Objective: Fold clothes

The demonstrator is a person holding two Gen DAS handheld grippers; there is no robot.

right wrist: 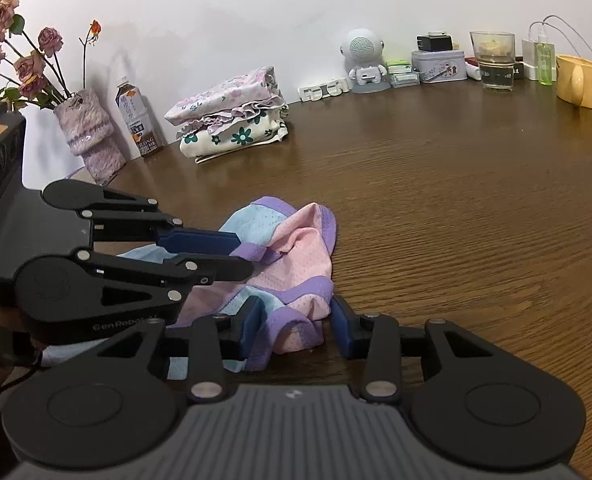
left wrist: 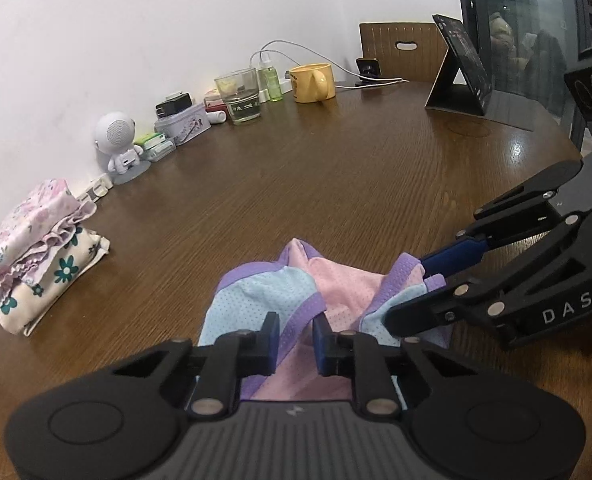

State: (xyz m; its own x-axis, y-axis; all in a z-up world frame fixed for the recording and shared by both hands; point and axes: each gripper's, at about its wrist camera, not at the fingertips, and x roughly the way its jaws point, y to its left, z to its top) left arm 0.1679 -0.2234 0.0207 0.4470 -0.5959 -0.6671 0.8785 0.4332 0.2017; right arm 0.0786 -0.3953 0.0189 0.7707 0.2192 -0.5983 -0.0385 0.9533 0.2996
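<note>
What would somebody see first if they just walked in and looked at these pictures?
Probably the crumpled pink, blue and purple garment near the front of the brown table, with the left claw and the right claw both at it. Next, the stack of folded flowery clothes by the wall, and the little white robot figure further along it.
</note>
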